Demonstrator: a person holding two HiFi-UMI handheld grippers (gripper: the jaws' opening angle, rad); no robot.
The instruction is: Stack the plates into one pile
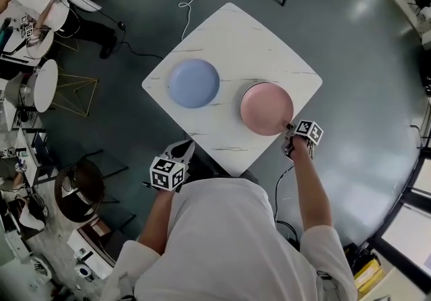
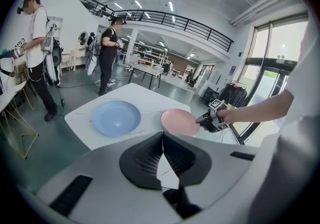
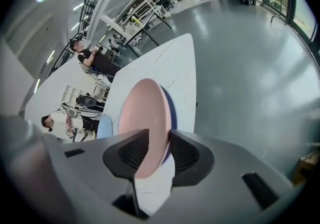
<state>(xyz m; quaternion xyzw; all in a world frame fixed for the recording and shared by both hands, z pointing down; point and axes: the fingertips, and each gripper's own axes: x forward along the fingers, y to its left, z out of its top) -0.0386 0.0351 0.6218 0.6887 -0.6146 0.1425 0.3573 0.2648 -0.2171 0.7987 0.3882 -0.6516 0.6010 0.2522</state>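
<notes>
Only close-up: pink plate (image 3: 142, 113) between right tongs (image 3: 157, 140)

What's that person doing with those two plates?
A person holds a claw in each hand and looks set to stack the plates. The right claw has its jaws open around the near rim of the pink plate, which lies on the table. The blue plate sits apart from it, untouched. The left claw is shut and empty, held back by the table's near corner.
</notes>
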